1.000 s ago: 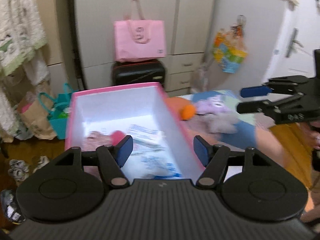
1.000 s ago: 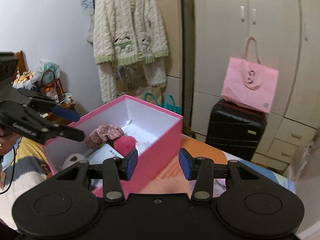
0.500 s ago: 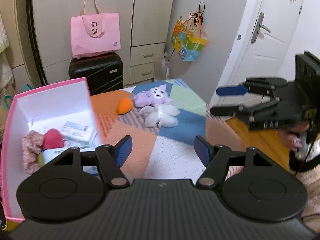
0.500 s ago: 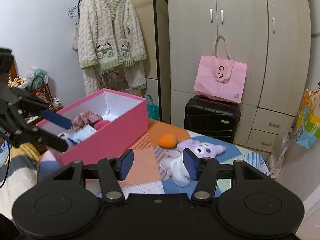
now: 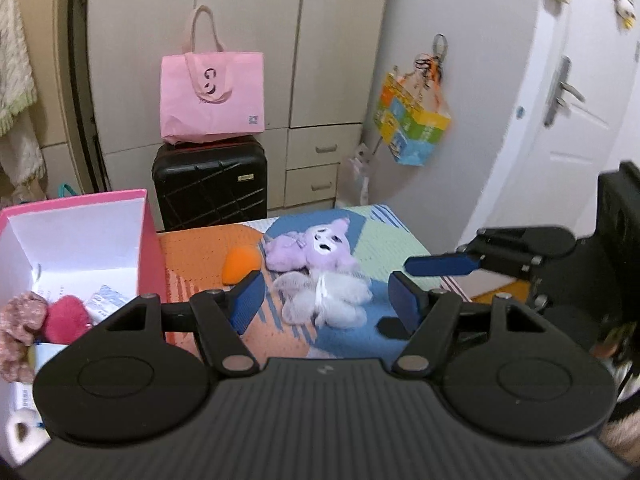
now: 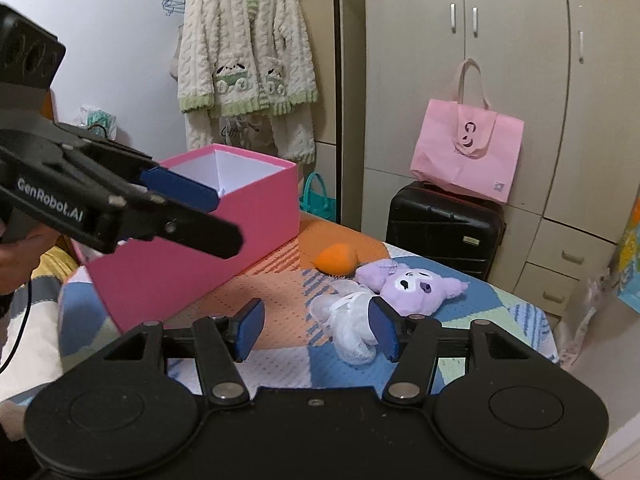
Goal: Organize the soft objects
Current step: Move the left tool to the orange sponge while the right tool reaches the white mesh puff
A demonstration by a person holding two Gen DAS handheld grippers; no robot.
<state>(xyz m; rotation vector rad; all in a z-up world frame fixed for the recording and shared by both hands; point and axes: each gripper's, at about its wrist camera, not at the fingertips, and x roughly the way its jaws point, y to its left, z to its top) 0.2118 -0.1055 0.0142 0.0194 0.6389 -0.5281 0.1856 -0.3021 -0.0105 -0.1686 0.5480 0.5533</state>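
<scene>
A purple plush toy point(image 5: 310, 250) point(image 6: 412, 286), a white fluffy soft item point(image 5: 324, 300) point(image 6: 348, 320) and an orange soft ball point(image 5: 239, 266) point(image 6: 336, 259) lie on a patchwork quilt. A pink box point(image 5: 145, 236) point(image 6: 224, 236) at the left holds a red pompom point(image 5: 66, 318), a brownish scrunchie point(image 5: 20, 316) and papers. My left gripper point(image 5: 326, 306) is open and empty, above the quilt facing the white item. My right gripper point(image 6: 316, 330) is open and empty, just short of the white item; it shows at the right of the left wrist view point(image 5: 424, 292).
The quilt point(image 5: 384, 244) covers a small raised surface. Behind it stand a black suitcase point(image 5: 210, 184) with a pink tote bag point(image 5: 212, 96) on top, wardrobe doors and drawers. A colourful bag point(image 5: 412, 124) hangs at the right near a white door. A knitted cardigan point(image 6: 244, 60) hangs at the left.
Both views have swung from the pink box towards the toys on the quilt. The grippers have moved closer to the white item and stay open and empty.
</scene>
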